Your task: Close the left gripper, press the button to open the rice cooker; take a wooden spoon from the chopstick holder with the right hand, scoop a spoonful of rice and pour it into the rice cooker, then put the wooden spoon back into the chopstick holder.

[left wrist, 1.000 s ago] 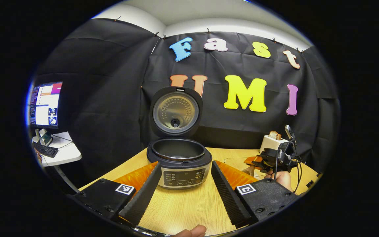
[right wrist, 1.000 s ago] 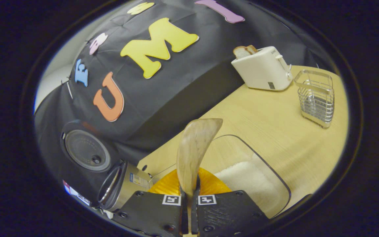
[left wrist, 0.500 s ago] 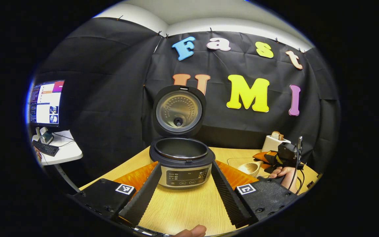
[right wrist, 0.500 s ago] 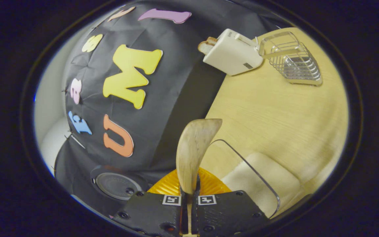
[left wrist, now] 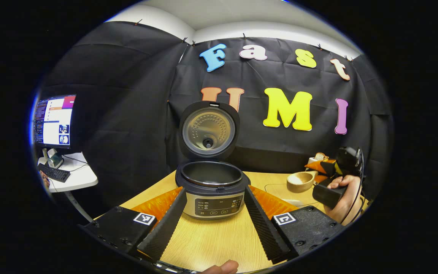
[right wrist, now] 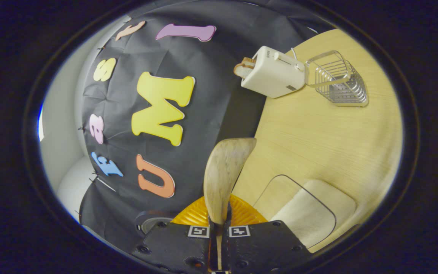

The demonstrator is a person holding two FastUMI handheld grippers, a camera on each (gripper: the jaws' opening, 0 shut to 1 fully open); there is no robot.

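The rice cooker [left wrist: 212, 190] stands open on the wooden table, its lid [left wrist: 208, 131] upright and its dark pot showing. My left gripper [left wrist: 215, 228] is open, its fingers spread to either side of the cooker's front, touching nothing. The wooden spoon [right wrist: 224, 175] is held by its handle in my right gripper [right wrist: 219, 228], which is shut on it. In the left gripper view the spoon bowl [left wrist: 299, 182] hangs above the table right of the cooker, with a hand [left wrist: 342, 194] holding that gripper [left wrist: 318, 171]. I cannot tell whether rice lies in the spoon. The clear rice container [right wrist: 306, 209] lies below it. The wire chopstick holder [right wrist: 337, 78] stands empty.
A white toaster [right wrist: 274, 72] with bread stands beside the chopstick holder at the table's back. The table edge [left wrist: 143, 192] runs along the left of the cooker. A monitor [left wrist: 53, 121] and keyboard sit on a white side table at far left.
My right gripper has lifted the spoon up from the rice container and rolled it toward level. The left gripper has barely moved and stays open.
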